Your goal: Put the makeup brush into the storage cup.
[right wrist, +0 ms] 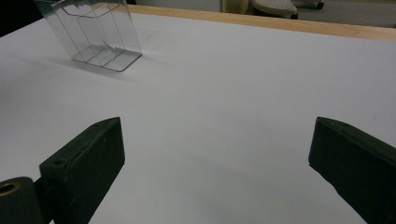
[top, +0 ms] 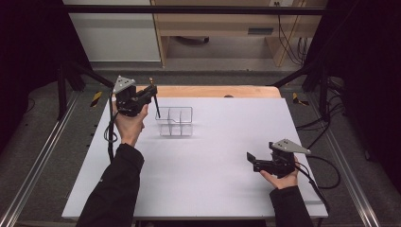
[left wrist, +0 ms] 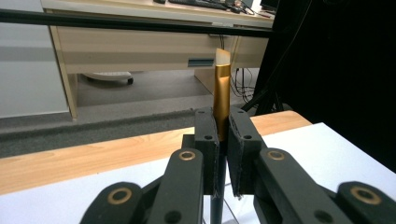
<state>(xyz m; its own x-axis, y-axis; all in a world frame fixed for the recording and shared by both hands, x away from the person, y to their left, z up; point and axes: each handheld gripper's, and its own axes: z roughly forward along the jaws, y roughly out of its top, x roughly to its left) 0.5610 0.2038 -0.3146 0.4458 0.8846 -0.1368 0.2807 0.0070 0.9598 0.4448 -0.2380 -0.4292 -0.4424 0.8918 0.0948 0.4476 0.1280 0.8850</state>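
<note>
Right gripper point(top: 251, 160) jaws wide apart near table point(top: 213, 156); left gripper point(left wrist: 223, 140) jaws clenched on upright gold-topped pen point(left wrist: 222, 100).

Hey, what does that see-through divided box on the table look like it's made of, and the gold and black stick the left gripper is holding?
The clear divided box looks like glossy hard plastic: you see through its walls. The gold and black stick, clamped in the left gripper, has a satiny metallic gold sleeve, possibly metal or coated plastic, and a dark shaft.

A clear plastic divided organizer point(top: 176, 121) stands on the white table toward its far left, with a slim pen-like tool point(left wrist: 221, 95), gold top and dark lower shaft, upright above its left edge.
</note>
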